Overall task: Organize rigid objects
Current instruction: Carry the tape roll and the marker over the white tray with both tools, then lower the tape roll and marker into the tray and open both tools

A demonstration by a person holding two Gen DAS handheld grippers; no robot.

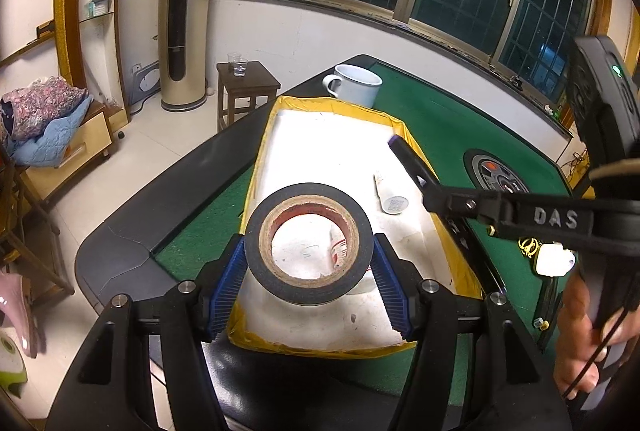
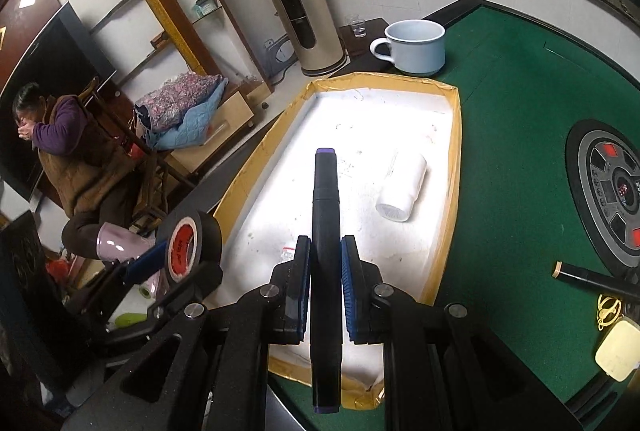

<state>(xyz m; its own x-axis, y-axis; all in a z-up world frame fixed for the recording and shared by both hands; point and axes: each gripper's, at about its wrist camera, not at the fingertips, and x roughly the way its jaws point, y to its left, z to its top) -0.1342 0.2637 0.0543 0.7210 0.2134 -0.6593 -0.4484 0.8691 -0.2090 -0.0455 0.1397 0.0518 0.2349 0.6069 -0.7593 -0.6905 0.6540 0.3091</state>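
Tape roll (image 1: pixel 308 243), clamped in left gripper (image 1: pixel 308 267) above tray (image 1: pixel 276 119), ready for dropping in. Marker (image 2: pixel 326 231), pinched in right gripper (image 2: pixel 325 283) over tray too.

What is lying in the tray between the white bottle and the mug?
Nothing: in the right wrist view, only bare white tray floor and the tray's yellow taped rim separate the white cylindrical bottle from the pale ceramic mug.

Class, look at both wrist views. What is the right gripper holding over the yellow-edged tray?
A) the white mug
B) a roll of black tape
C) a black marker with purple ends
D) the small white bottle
C: in the right wrist view the right gripper is shut on the black marker; the tape roll sits in the left gripper.
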